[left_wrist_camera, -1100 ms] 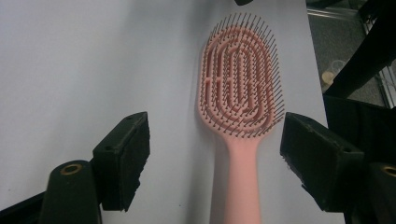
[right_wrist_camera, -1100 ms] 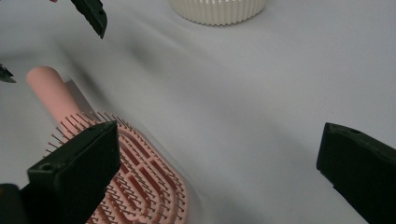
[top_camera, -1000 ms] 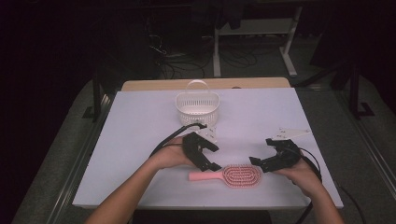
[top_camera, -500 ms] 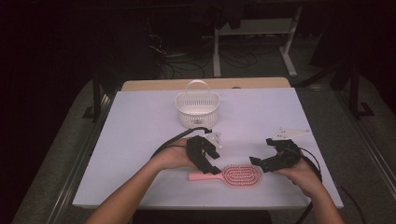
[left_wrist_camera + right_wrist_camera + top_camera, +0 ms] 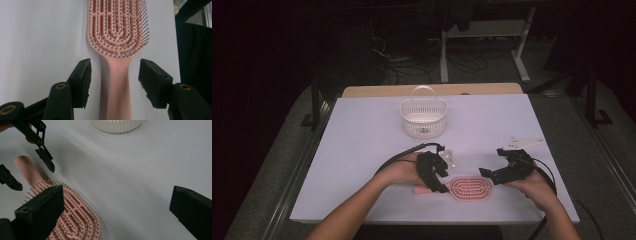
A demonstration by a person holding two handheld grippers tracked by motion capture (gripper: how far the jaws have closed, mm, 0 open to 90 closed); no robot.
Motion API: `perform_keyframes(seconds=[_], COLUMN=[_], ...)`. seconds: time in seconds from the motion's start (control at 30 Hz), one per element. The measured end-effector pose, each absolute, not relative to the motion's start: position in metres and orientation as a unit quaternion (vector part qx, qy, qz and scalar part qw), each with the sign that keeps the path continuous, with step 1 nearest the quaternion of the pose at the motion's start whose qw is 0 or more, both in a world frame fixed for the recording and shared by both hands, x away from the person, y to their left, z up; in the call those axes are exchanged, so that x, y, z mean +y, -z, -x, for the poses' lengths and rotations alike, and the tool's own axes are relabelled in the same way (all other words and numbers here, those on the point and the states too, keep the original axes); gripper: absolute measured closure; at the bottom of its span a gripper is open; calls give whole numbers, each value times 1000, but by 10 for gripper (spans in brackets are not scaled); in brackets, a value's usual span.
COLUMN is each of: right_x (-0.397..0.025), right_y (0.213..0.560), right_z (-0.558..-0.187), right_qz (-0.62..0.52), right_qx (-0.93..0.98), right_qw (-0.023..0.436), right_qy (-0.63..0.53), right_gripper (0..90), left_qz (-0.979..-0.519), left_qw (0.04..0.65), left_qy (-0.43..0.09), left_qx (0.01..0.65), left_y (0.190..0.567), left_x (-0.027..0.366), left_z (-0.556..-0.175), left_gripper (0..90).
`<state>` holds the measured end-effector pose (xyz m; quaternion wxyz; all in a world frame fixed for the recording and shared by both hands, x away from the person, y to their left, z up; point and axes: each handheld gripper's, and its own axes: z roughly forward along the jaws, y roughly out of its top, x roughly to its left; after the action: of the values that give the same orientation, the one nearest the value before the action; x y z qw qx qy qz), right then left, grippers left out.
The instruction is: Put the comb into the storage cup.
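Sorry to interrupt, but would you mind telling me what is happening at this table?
A person holds a gripper in each hand over a pink hairbrush lying bristles up. The left gripper is open, its jaws on either side of the handle without touching it. The right gripper is open beside the brush head. A white basket stands farther back.

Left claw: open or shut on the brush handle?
Open. In the left gripper view the left claw has its jaws either side of the pink hairbrush handle, with white table showing in both gaps.
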<state>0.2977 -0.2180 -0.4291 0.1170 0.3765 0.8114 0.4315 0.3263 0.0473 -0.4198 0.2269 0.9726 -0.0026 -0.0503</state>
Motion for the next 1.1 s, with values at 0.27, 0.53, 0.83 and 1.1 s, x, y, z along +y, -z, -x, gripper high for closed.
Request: perform_keyframes(seconds=[0.27, 0.53, 0.83, 1.1], right_x=[-218, -217, -218, -218], right_y=[429, 430, 430, 430], right_z=[-298, -299, -299, -300], right_qz=[-378, -378, -378, -379], right_qx=[812, 812, 812, 811], right_qw=[116, 116, 116, 116], right_qy=[-431, -429, -430, -430], right_gripper=[0, 0, 0, 0], left_qz=[-978, -984, -989, -992], left_qw=[201, 174, 145, 125], left_qy=[45, 48, 35, 25], left_qx=[-11, -11, -9, -11], left_y=[427, 432, 434, 433], left_x=[41, 35, 28, 23], left_z=[-323, -322, -320, -319], left_gripper=[479, 522, 603, 627])
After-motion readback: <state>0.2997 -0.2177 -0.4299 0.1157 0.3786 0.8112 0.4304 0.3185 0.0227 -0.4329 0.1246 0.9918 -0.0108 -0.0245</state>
